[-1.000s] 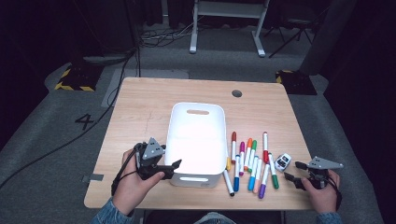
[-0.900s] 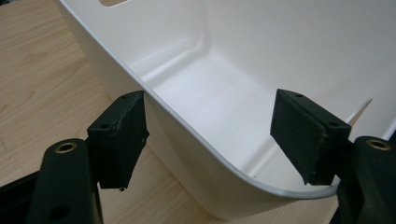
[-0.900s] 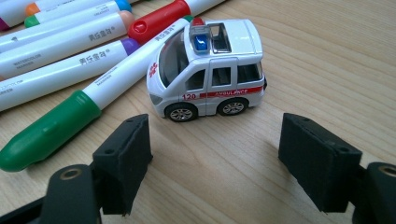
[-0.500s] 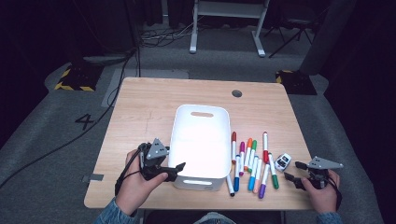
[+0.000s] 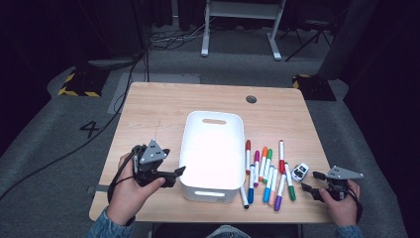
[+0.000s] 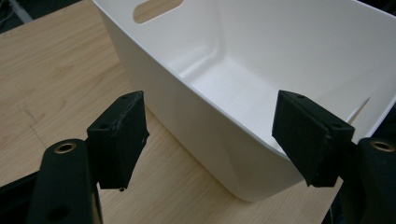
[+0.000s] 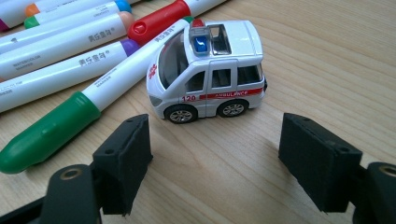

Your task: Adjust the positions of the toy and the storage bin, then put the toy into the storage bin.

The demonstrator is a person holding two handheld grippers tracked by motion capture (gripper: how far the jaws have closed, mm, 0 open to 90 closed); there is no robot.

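White toy ambulance, marked "120" and "AMBULANCE" in red, stood near the table's front right corner, just beyond the right gripper's spread, empty jaws. Left gripper gaped astride the white bin's near wall; markers bore Chinese print

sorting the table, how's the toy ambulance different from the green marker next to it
The ambulance is short, boxy and stands on wheels; the green marker is long, thin and lies flat. The ambulance carries red stripes and a blue roof light; the marker has a green cap. Both have white bodies and rest on the table.
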